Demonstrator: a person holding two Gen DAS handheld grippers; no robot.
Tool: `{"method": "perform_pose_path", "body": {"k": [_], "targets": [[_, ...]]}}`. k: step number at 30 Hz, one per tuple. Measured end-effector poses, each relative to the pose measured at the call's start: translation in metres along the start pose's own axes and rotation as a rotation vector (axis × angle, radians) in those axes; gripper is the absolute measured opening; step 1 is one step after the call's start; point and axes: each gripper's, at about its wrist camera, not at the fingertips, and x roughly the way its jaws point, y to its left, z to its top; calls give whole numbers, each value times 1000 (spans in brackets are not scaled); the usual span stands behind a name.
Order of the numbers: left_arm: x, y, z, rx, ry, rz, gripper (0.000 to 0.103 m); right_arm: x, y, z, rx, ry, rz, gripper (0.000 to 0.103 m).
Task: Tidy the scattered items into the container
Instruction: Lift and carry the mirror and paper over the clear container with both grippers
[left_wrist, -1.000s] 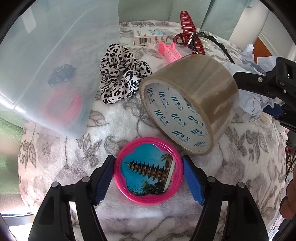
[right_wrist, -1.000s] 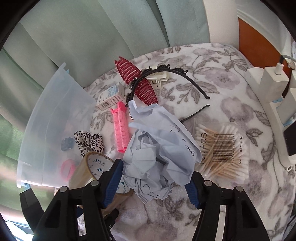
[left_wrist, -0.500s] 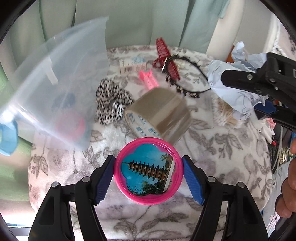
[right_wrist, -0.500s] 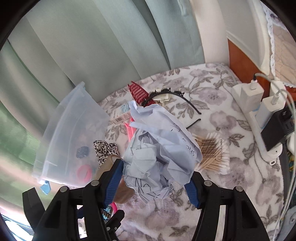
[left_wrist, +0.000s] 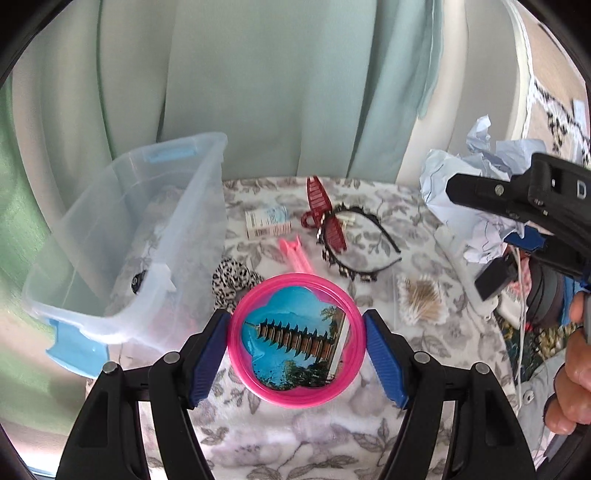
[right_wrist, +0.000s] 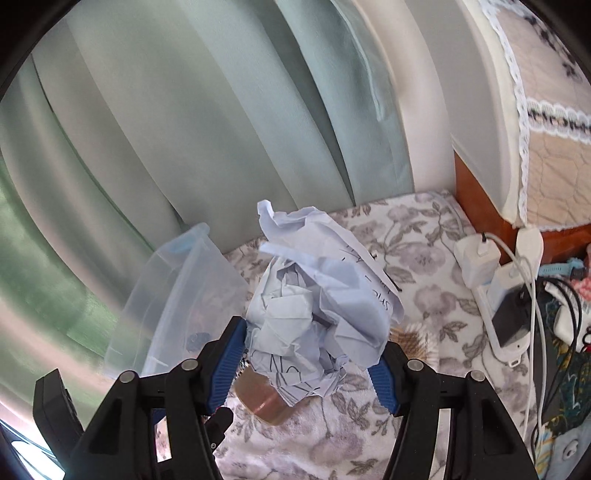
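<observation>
My left gripper (left_wrist: 297, 338) is shut on a round pink-rimmed mirror (left_wrist: 295, 343) with a pagoda picture, held above the flowered cloth. The clear plastic container (left_wrist: 122, 258) with blue handles stands to its left; a small dark item lies inside. My right gripper (right_wrist: 312, 363) is shut on a ball of crumpled pale blue paper (right_wrist: 321, 310), held high; it also shows at the right of the left wrist view (left_wrist: 476, 206). The container shows in the right wrist view (right_wrist: 181, 295), to the left of the paper.
On the cloth lie a leopard scrunchie (left_wrist: 232, 278), pink clip (left_wrist: 295, 254), small box (left_wrist: 267, 221), red claw clip (left_wrist: 325, 210), black headband (left_wrist: 365, 243) and cotton swabs (left_wrist: 421, 299). A tape roll (right_wrist: 262, 400) lies under the paper. A power strip with chargers (right_wrist: 495, 291) lies right.
Both grippers have lifted well up from the cloth with their loads. The tape roll, close to the mirror before, is now hidden behind it in the left view.
</observation>
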Motion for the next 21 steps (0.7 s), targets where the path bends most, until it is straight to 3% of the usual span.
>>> {"method": "perform_pose_path", "body": {"k": [8,21], "targets": [[-36,35,27,-101,-115,-13,74,-15,38,4,-63,-45,42,66],[-88,98,44,-219,-257,60,74,-54,113,10,-212,-168,129,66]]}}
